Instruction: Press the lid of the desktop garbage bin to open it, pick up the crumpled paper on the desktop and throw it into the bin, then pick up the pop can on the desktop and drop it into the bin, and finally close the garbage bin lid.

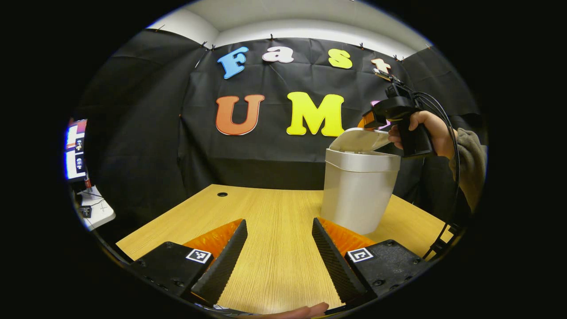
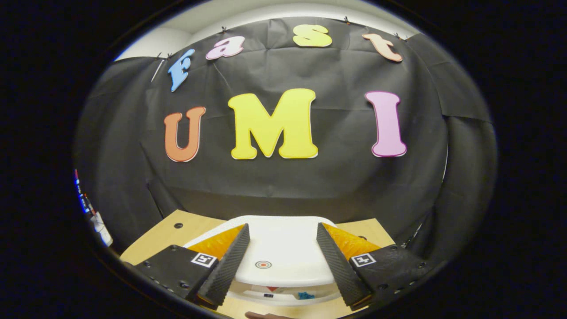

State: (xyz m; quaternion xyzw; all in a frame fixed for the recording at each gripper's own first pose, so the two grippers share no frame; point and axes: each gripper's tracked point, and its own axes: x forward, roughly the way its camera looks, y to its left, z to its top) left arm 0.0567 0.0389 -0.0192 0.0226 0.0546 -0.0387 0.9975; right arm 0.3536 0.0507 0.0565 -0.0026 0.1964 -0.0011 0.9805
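1. In the left gripper view, the left gripper (image 1: 279,257) sits low at the bottom centre with its fingers spread wide and nothing between them but bare wooden desktop (image 1: 266,212). Open wood runs ahead to the far edge, where a small dark hole (image 1: 222,194) shows in the upper left part of the surface.
2. The garbage bin (image 1: 359,190) stands right of centre on the desktop, just beyond the left gripper's right finger, near the desk's right edge. Its white lid (image 1: 361,139) is tilted partly up, hinged toward the right.
3. The right gripper (image 1: 376,122) hangs in the upper right of that view, just over the raised lid, gripped by a hand (image 1: 432,130) in a grey-green sleeve (image 1: 471,164); its jaws are too small and turned away to say how they stand there.
4. In the right gripper view, the right gripper (image 2: 281,261) has its fingers spread apart, with the lid (image 2: 283,248) lying between and beneath them at the bottom centre. A small round red mark (image 2: 263,264) sits on the lid.
5. Under the lid's near edge a slit into the bin shows small blue and red bits, too cramped to make out.
6. A fingertip is cut off at the bottom edge of each view.
7. Black cloth walls (image 1: 146,146) close in the booth; a lit screen (image 1: 76,148) stands at the far left edge of the left gripper view.
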